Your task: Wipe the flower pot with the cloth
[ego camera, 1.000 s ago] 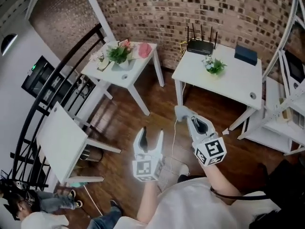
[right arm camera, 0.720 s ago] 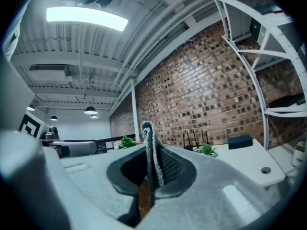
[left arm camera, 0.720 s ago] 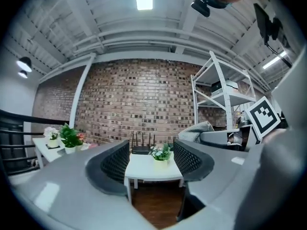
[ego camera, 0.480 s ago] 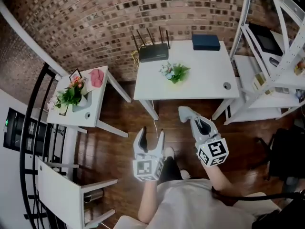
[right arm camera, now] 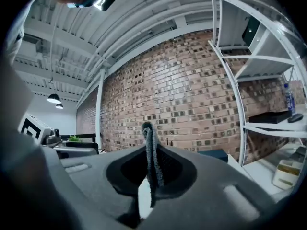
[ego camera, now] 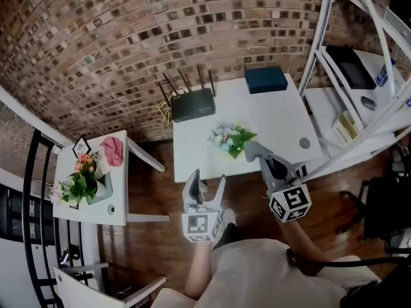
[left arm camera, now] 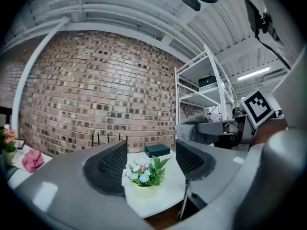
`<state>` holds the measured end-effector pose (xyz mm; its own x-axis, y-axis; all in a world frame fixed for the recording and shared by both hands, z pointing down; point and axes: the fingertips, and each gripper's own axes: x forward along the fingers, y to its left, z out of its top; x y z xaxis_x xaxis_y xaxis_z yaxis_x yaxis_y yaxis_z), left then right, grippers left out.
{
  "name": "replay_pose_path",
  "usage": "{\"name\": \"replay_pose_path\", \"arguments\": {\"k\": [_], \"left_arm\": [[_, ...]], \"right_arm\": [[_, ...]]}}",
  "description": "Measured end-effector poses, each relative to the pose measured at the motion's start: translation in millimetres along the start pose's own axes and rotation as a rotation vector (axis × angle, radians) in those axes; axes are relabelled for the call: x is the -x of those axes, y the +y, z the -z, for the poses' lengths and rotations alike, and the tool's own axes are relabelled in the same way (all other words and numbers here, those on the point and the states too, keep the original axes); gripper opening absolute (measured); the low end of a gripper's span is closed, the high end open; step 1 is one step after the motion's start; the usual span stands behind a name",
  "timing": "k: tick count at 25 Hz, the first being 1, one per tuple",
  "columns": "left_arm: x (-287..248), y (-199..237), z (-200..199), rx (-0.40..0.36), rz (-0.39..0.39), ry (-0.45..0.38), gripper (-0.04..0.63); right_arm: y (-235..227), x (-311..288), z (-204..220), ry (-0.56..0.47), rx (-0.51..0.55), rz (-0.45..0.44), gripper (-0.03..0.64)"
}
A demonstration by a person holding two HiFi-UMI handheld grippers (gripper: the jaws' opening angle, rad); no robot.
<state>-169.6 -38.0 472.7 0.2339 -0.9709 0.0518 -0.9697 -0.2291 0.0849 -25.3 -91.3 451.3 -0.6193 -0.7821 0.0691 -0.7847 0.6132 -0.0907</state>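
The flower pot, small and pale with green leaves and pastel flowers, stands on a white table. My left gripper hovers just short of the table's front edge; its jaws have just been opening and stand apart with nothing between them. In the left gripper view the flower pot shows through the gap of the left gripper. My right gripper is shut on a grey cloth, right beside the pot. The cloth stands pinched upright in the right gripper.
A black router and a dark blue box sit at the table's back by the brick wall. A small white side table at the left holds a pink cloth and a leafy plant. White metal shelving stands at the right.
The view has swung round to the table with the router, which is now straight ahead and close. Both grippers have moved up to its front edge; the right one with the cloth reaches the pot.
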Motion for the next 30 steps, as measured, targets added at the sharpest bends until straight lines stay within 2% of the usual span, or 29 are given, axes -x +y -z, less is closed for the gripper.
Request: {"name": "replay_pose_path", "arguments": {"k": [2, 4, 7, 10, 11, 12, 13, 18, 20, 24, 30], "left_arm": [[-27.3, 20.5, 0.2, 0.006, 0.034, 0.009, 0.335], [-46.5, 35.1, 13.2, -0.009, 0.081, 0.052, 0.351], [-63.6, 50.3, 57.9, -0.042, 0.128, 0.169, 0.391], [-76.8, 57.2, 111.0, -0.077, 0.150, 0.307, 0.439], [-82.4, 57.7, 128.8, -0.092, 0.155, 0.351, 0.467], [-88.2, 58.0, 147.5, -0.098, 0.155, 0.394, 0.535], [-93.6, 58.1, 166.2, -0.091, 0.147, 0.432, 0.629], [-135.0, 52.5, 233.7, 0.056, 0.046, 0.513, 0.632], [-155.3, 41.5, 249.8, 0.062, 0.013, 0.547, 0.633], [-189.9, 39.3, 265.3, 0.039, -0.122, 0.563, 0.634], [-219.7, 47.7, 277.9, 0.078, -0.208, 0.589, 0.634]], "right_arm": [[-6.2, -30.3, -8.4, -0.007, 0.000, 0.014, 0.003], [-9.4, -47.0, -7.1, -0.001, -0.008, 0.036, 0.003], [-20.4, -56.0, 1.1, 0.028, -0.008, 0.064, 0.003], [-50.4, -64.7, 2.3, 0.037, -0.011, 0.095, 0.003], [-61.4, -68.7, 1.1, 0.036, -0.009, 0.105, 0.003], [-70.9, -72.2, -0.5, 0.036, -0.007, 0.114, 0.003], [-78.2, -74.4, -2.3, 0.037, -0.004, 0.121, 0.003], [-106.5, -74.1, -0.5, 0.066, 0.017, 0.136, 0.003], [-122.8, -66.3, 3.0, 0.081, 0.020, 0.161, 0.003], [-159.0, -41.6, -1.0, 0.064, 0.030, 0.231, 0.003], [-195.4, -9.7, -4.5, 0.048, 0.042, 0.311, 0.003]]}}
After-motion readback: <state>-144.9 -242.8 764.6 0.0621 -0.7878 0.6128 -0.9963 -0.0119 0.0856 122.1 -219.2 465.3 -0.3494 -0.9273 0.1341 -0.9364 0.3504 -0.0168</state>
